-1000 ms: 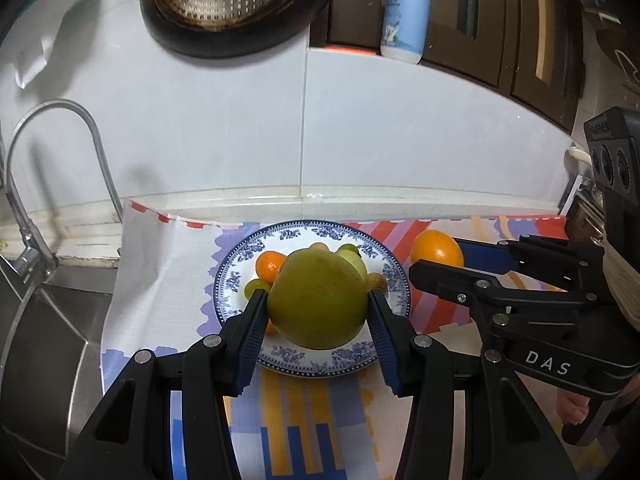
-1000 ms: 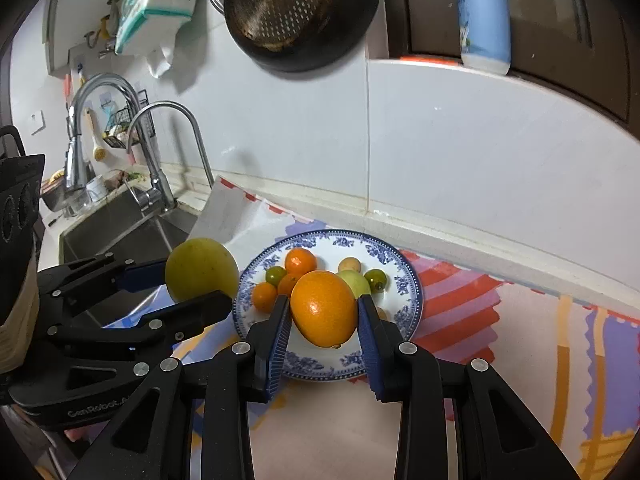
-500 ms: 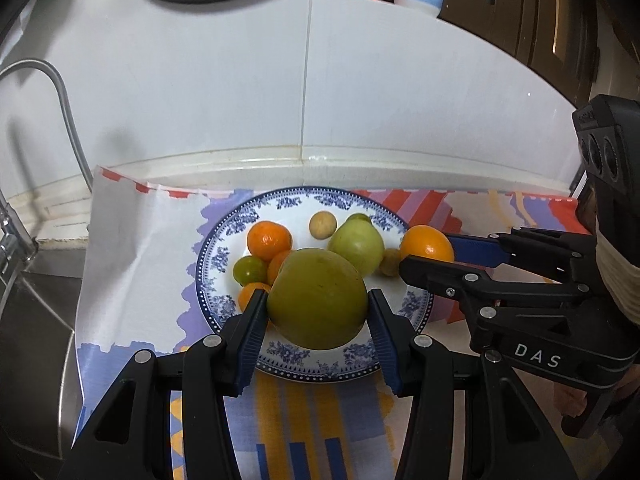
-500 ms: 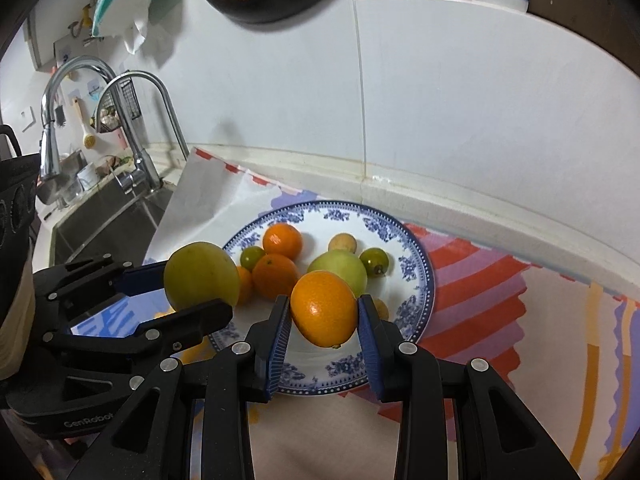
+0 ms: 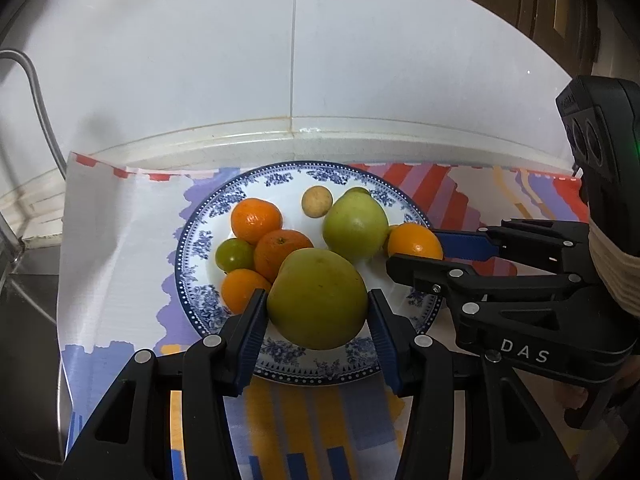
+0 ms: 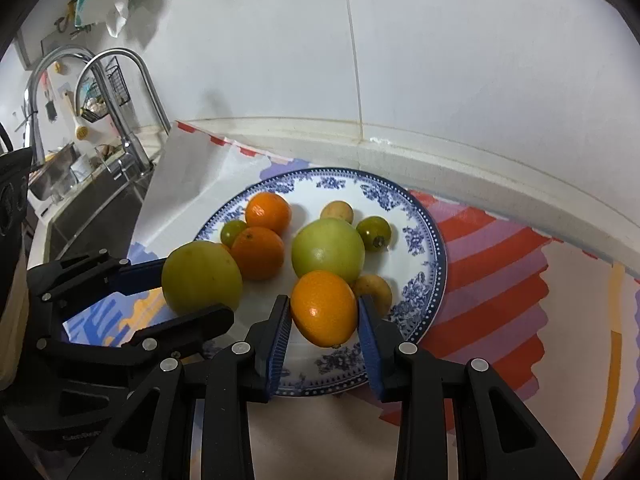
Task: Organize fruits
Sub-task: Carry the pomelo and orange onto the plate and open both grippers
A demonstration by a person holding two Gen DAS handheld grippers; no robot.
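White tiles are backing a striped mat [image 5: 120,248] where the plate [image 6: 420,216], mid-frame, is carrying about eight fruits, some possibly hidden. Two remain: the left gripper [image 5: 318,316] is clasping a green fruit [image 5: 318,304], the right gripper [image 6: 324,320] an orange [image 6: 323,307], both over the plate's near edge.

You have a big yellow-green fruit [image 5: 318,298] and an orange [image 6: 324,307] poised over the blue-patterned plate [image 5: 192,240]. On that plate you see a green apple [image 5: 355,226], three mandarins, small green fruits and small tan ones, clustered together.
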